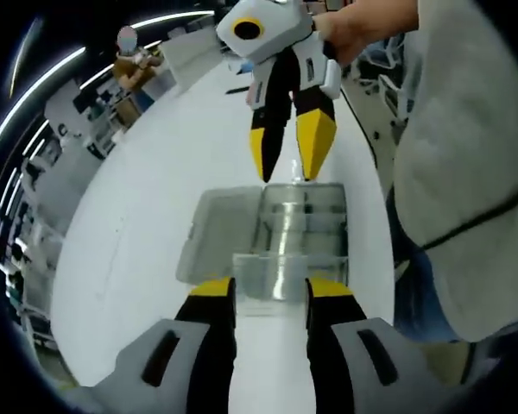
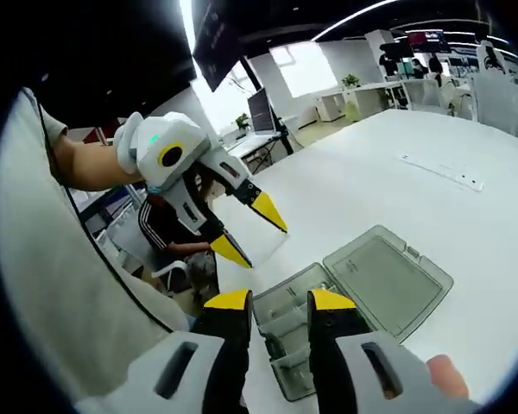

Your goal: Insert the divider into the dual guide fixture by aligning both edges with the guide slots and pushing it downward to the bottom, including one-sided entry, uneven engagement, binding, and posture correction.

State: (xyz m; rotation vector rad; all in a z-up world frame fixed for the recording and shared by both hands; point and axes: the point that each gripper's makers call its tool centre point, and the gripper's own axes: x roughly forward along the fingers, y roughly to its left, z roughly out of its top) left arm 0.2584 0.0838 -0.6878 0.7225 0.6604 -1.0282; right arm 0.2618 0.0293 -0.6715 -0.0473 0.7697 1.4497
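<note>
A clear plastic box point(image 1: 302, 228) with inner slots lies on the white table point(image 1: 155, 216), its lid point(image 1: 216, 233) folded open beside it. A clear upright panel point(image 1: 276, 276), which may be the divider, stands at the box's near end. It sits just beyond my left gripper point(image 1: 271, 290), whose jaws are open; I cannot tell if they touch it. My right gripper point(image 1: 289, 151) hangs open over the box's far edge. In the right gripper view the box point(image 2: 285, 323) lies under my right gripper point(image 2: 281, 300), with the lid point(image 2: 384, 276) to the right. My left gripper point(image 2: 249, 231) hovers open above the box's far end.
A person's grey sleeve and torso point(image 1: 466, 190) sit close along the table's edge. A long white strip point(image 2: 436, 171) lies far out on the table point(image 2: 388, 190). Desks, chairs and monitors stand beyond, with a seated person point(image 2: 168, 233) behind the left gripper.
</note>
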